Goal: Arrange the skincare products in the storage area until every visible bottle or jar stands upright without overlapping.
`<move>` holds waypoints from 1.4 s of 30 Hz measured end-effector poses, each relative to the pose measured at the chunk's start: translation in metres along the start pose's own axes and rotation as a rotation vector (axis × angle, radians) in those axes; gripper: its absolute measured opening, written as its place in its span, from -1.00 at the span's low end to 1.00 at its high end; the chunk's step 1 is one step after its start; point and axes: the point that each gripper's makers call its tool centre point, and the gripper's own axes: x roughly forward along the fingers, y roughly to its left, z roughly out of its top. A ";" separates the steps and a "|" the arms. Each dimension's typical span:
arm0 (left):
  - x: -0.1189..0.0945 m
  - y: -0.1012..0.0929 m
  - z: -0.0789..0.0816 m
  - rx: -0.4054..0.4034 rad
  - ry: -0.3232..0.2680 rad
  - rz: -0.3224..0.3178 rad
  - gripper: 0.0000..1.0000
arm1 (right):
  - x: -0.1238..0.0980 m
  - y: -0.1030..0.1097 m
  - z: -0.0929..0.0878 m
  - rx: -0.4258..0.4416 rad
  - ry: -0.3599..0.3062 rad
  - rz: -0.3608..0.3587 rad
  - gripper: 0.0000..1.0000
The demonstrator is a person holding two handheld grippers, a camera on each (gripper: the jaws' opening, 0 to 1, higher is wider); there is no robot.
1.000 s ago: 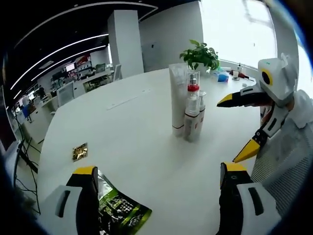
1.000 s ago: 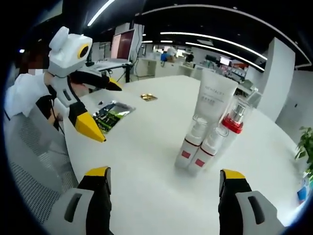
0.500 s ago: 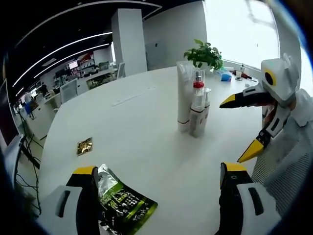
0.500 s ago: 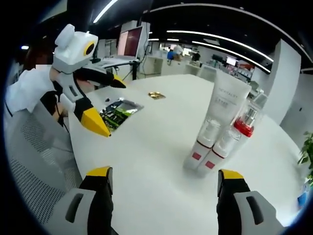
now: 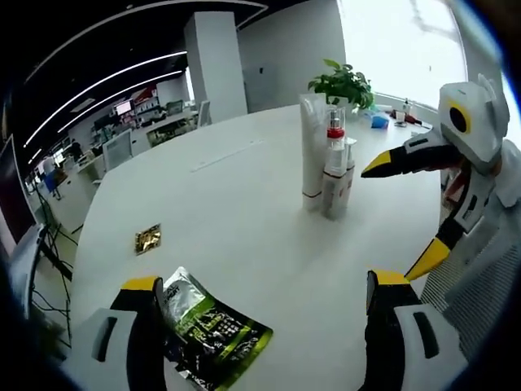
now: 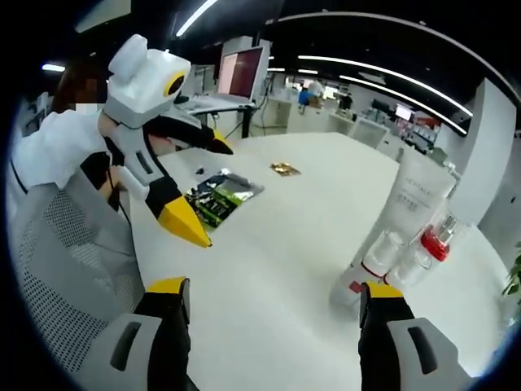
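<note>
Both grippers (image 5: 259, 305) (image 6: 273, 314) have drawn back from upright bottles (image 5: 329, 167), open.

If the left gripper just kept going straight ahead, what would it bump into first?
Probably nothing soon. Ahead of the left gripper lies bare white table. The green packet sits by its left jaw, and the cluster of skincare bottles stands off to the right of its line, though depth is hard to judge.

White counter (image 5: 244, 220) carries upright skincare bottles (image 5: 330, 175) ahead of the left tongs (image 5: 264, 322), green packet (image 5: 213, 332) between them, gold sachet (image 5: 147, 239) beyond.
</note>
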 end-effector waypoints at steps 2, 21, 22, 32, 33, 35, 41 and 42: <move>-0.001 0.004 0.000 -0.006 -0.004 0.008 0.98 | 0.002 0.003 0.003 -0.006 -0.003 0.009 0.78; -0.008 0.013 -0.012 -0.003 0.031 0.042 0.97 | 0.024 0.023 0.020 -0.031 -0.009 0.074 0.74; -0.008 0.014 -0.012 -0.006 0.030 0.039 0.97 | 0.025 0.023 0.020 -0.031 -0.010 0.075 0.74; -0.017 0.035 -0.017 -0.067 0.013 0.060 0.92 | 0.033 0.034 0.020 -0.027 0.005 0.103 0.70; -0.018 0.036 -0.016 -0.070 0.005 0.060 0.91 | 0.034 0.036 0.020 -0.027 0.008 0.109 0.69; -0.019 0.038 -0.018 -0.068 0.004 0.059 0.90 | 0.036 0.039 0.020 -0.030 0.012 0.115 0.69; -0.022 0.051 -0.029 -0.091 0.025 0.075 0.89 | 0.039 0.043 0.023 -0.035 0.008 0.128 0.66; -0.023 0.052 -0.029 -0.097 0.022 0.078 0.89 | 0.039 0.044 0.024 -0.036 0.008 0.131 0.63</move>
